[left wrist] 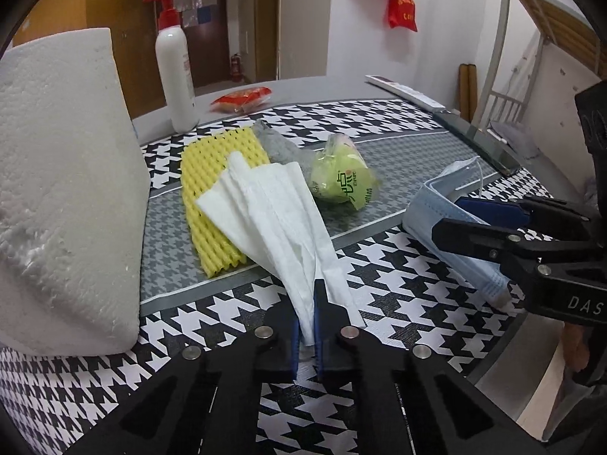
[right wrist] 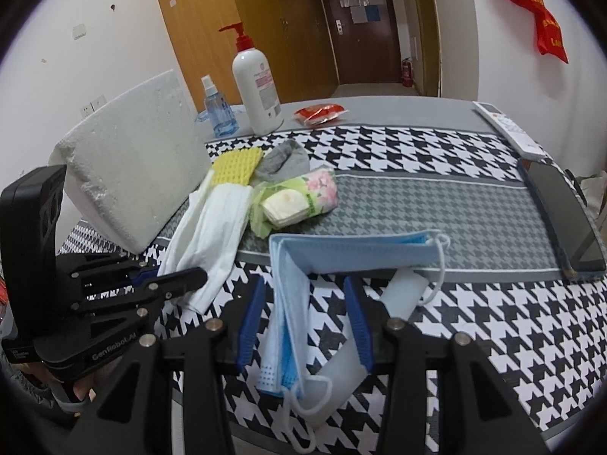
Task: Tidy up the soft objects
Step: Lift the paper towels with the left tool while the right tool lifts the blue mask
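1. Houndstooth-covered worktop [left wrist: 379, 265] in a small room, crowded: foam block [left wrist: 64, 189], yellow foam net [left wrist: 212, 197], grey sock [right wrist: 282, 161], tissue pack [left wrist: 343, 174], pump bottle [left wrist: 174, 72].
2. Left hand-held gripper [left wrist: 307, 326] clamped fully on the near end of the white cloth [left wrist: 273, 220]; thin bite, could slip out or drag the net underneath if lifted.
3. Right hand-held gripper [right wrist: 307, 322] about half open, straddling the blue face masks [right wrist: 341, 246], pads not pressing; closing may catch one layer or an ear loop, leaving the rest behind.
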{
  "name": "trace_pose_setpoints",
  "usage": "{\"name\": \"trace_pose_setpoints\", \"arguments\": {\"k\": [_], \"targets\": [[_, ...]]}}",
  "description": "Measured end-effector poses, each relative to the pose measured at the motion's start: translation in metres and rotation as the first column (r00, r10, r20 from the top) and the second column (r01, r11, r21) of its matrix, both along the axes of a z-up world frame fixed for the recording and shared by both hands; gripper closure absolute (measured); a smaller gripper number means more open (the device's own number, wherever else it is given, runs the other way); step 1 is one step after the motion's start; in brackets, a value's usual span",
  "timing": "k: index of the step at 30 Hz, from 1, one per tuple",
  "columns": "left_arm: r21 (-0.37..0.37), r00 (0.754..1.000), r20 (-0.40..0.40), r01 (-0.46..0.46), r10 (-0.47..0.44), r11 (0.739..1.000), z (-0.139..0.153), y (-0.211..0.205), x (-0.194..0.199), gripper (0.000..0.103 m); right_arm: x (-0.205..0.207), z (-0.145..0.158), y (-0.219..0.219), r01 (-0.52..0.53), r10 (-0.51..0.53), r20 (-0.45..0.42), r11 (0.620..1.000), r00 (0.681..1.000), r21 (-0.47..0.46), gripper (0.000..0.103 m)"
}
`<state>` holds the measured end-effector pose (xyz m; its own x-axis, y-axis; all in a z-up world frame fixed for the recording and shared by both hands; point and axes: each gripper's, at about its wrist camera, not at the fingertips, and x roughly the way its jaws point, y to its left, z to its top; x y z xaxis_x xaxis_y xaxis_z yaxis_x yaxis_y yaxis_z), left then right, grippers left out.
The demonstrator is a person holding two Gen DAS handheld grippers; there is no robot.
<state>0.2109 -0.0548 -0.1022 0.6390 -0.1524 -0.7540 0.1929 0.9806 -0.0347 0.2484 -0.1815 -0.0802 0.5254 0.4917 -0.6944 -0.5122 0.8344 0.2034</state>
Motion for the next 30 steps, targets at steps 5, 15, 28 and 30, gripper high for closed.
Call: {"name": "trace_pose_setpoints", "arguments": {"k": [5,15,28,30], "targets": [[-0.013,0.998,0.067,0.01,-0.009,1.0,0.014,0.003,-0.012,0.098,0.0,-0.002,0.004,-0.008,0.008,0.001,1.0,1.0,-0.005,0.055],[-0.024,0.99,0.139,0.01,-0.006,1.0,0.033,0.017,-0.029,0.098,0.005,-0.004,0.015,-0.011,0.011,0.009,0.999,1.0,-0.036,0.077],[-0.025,0.979,0.2,0.04,-0.034,0.999,0.052,0.024,-0.04,0.098,-0.003,0.023,0.01,0.032,-0.036,0.097,0.999,0.995,0.042,0.097],[-0.025,0.976,0.215,0.04,-0.034,0.999,0.058,0.025,-0.042,0.098,-0.005,0.031,0.008,0.036,-0.044,0.123,0.998,0.991,0.06,0.097]]}}
